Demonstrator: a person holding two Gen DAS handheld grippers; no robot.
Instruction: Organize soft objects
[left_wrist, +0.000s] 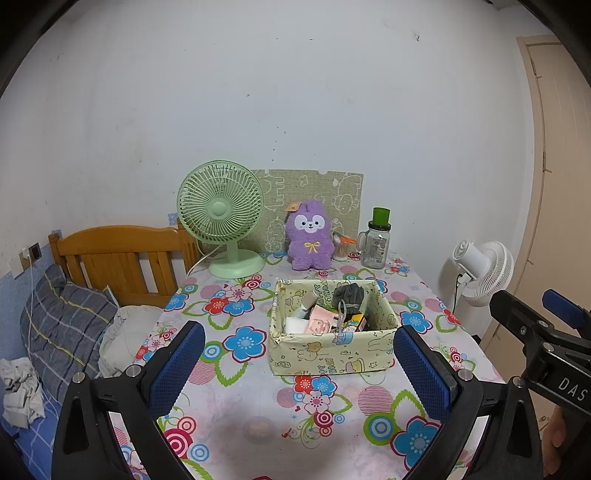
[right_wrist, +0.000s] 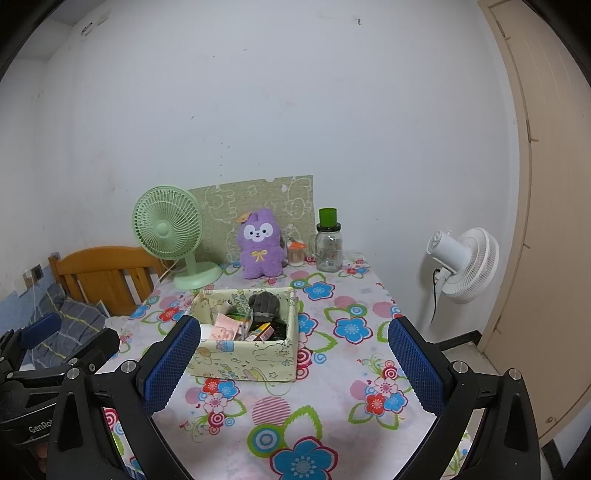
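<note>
A purple plush toy (left_wrist: 309, 236) (right_wrist: 259, 244) sits upright at the back of the flowered table, against a green mat. In front of it stands a pale yellow fabric box (left_wrist: 332, 350) (right_wrist: 255, 360) holding a grey knitted item (left_wrist: 349, 295) (right_wrist: 264, 304), a pink packet and small boxes. My left gripper (left_wrist: 299, 369) hovers open over the near table, short of the box. My right gripper (right_wrist: 295, 363) is open too, with the box seen between its fingers but farther off. Each gripper shows at the edge of the other's view.
A green desk fan (left_wrist: 221, 214) (right_wrist: 170, 229) stands back left, a glass jar with a green lid (left_wrist: 376, 242) (right_wrist: 328, 243) back right. A white floor fan (left_wrist: 480, 269) (right_wrist: 461, 262) stands right of the table, a wooden bed with pillow (left_wrist: 66, 325) to the left.
</note>
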